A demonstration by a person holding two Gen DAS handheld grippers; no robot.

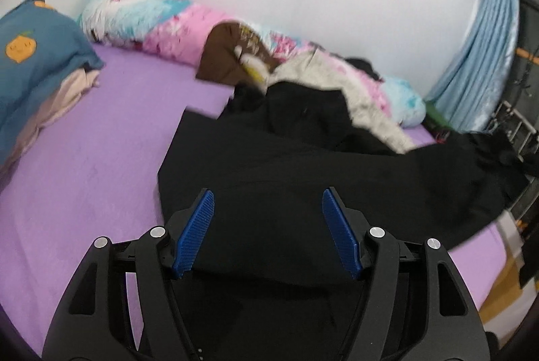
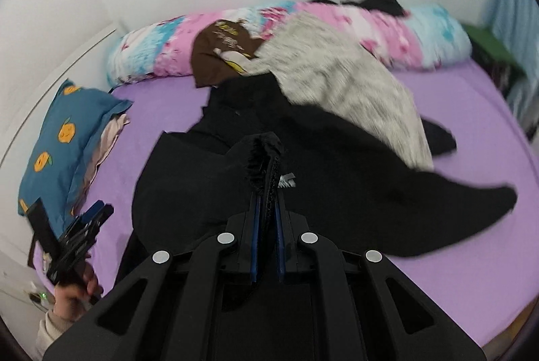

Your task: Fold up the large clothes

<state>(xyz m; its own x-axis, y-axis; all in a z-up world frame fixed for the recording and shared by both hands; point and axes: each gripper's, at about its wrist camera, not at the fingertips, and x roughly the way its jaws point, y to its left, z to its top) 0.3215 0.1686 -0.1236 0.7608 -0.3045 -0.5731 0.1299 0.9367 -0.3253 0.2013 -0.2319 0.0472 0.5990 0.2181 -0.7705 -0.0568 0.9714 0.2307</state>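
A large black garment [image 1: 269,165] lies spread on the purple bed; it also shows in the right wrist view [image 2: 337,165]. My left gripper [image 1: 267,202] is open, its blue pads [image 1: 197,233] wide apart just above the garment's near part, holding nothing. It also shows at the lower left of the right wrist view [image 2: 97,212]. My right gripper [image 2: 267,192] is shut on a bunched edge of the black garment [image 2: 262,155] and lifts it a little. A grey garment [image 2: 337,81] lies over the black one's far side.
A purple sheet [image 1: 94,142] covers the bed. A blue pillow with oranges [image 2: 64,138] lies at the left. A rolled pink and blue quilt [image 1: 168,24] runs along the white wall, with a brown shirt [image 2: 219,54] on it. A blue curtain [image 1: 485,51] hangs at the right.
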